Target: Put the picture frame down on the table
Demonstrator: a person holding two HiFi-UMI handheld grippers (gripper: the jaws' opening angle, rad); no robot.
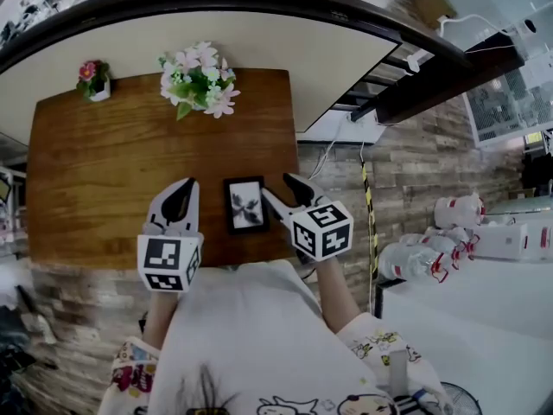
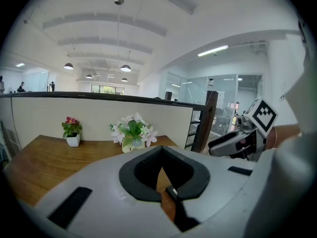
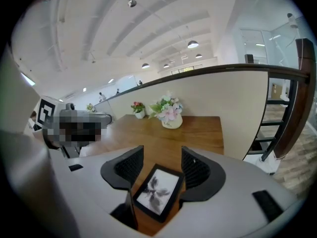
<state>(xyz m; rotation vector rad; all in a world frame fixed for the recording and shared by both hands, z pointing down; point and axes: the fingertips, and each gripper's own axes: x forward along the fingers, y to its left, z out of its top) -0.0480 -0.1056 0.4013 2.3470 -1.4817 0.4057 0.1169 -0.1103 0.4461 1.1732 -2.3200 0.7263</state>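
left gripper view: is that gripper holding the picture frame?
No, the left gripper has its jaws together on nothing; the picture frame lies on the table beside it.

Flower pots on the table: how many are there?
2. A small white pot with a pink flower sits at the table's far left corner; a bigger pot of pale flowers stands further right along the far edge. None seem hidden.

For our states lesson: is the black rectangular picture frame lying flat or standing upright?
Lying flat: the black rectangular picture frame rests picture-up on the brown wooden table, its whole face visible from above.
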